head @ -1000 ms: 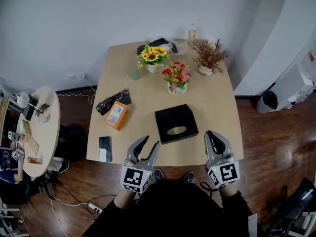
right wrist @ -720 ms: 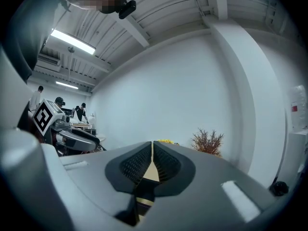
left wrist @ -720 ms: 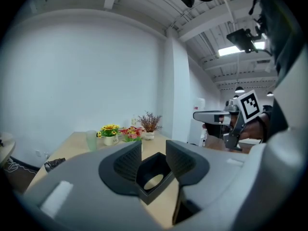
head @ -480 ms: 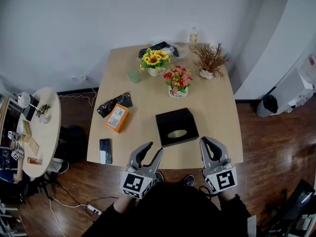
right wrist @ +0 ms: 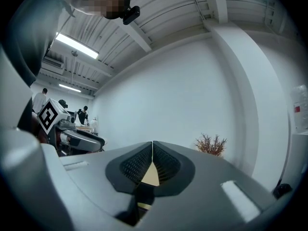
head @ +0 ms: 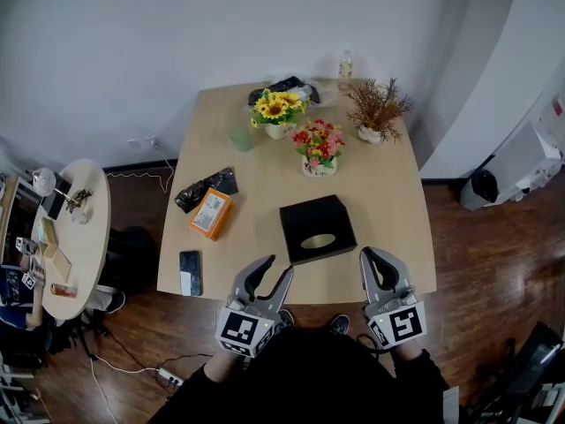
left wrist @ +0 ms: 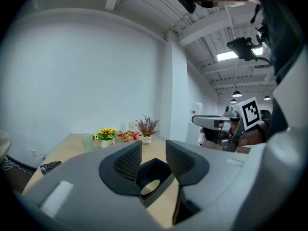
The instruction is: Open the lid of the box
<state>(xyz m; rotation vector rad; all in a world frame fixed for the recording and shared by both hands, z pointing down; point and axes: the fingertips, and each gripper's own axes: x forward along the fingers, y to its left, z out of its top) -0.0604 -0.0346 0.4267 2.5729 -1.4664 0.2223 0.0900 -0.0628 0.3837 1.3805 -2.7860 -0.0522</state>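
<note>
The black box (head: pixel 318 228), its lid down and showing an oval opening, lies on the wooden table (head: pixel 380 193) near the front edge. My left gripper (head: pixel 278 266) hovers over that edge, just left of and short of the box, its jaws a little apart with nothing between them. Through that gap in the left gripper view (left wrist: pixel 154 150) I see the box (left wrist: pixel 155 173) ahead. My right gripper (head: pixel 372 254) hangs at the front edge to the box's right, clear of it. Its pads meet in the right gripper view (right wrist: pixel 152 154).
An orange packet (head: pixel 211 213), a black bag (head: pixel 205 186) and a phone (head: pixel 188 271) lie on the table's left. Sunflowers (head: pixel 274 109), red flowers (head: pixel 318 144), a dried plant (head: pixel 375 104), a green cup (head: pixel 240 136) and a bottle (head: pixel 345 63) stand behind. A round side table (head: pixel 84 237) stands left.
Both grippers have drawn back a little toward the table's near edge, the left shifting slightly right. The box has not moved.
</note>
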